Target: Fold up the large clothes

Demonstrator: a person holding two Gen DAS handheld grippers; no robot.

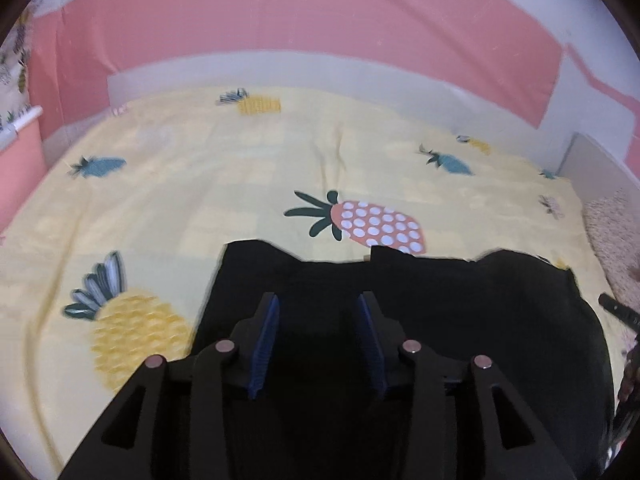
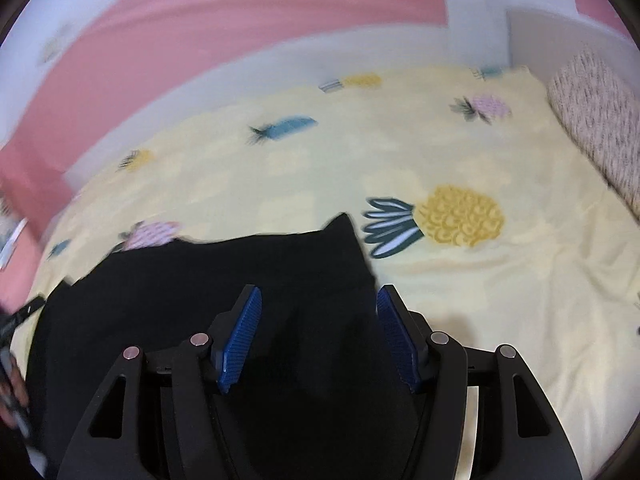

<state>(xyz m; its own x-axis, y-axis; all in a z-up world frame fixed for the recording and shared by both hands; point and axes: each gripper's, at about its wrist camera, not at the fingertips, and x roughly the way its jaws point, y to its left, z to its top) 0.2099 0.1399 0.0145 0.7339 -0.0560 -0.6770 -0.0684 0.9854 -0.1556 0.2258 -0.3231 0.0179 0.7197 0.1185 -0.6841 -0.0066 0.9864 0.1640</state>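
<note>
A large black garment (image 1: 460, 312) lies flat on a yellow pineapple-print bedsheet (image 1: 200, 168). My left gripper (image 1: 318, 300) is open, its blue pads (image 1: 266, 340) spread above the garment's left part, holding nothing. In the right wrist view the same black garment (image 2: 224, 280) lies on the sheet (image 2: 480, 300). My right gripper (image 2: 320, 296) is open over the garment's right edge, its right pad (image 2: 396, 336) near the sheet beside the cloth. The garment's near part is hidden under both grippers.
A pink and white wall (image 1: 280, 20) runs behind the bed. A fuzzy beige pillow or blanket (image 2: 600, 128) lies at the bed's right side, also in the left wrist view (image 1: 616, 248). The other gripper's black tip (image 1: 620, 312) shows at right.
</note>
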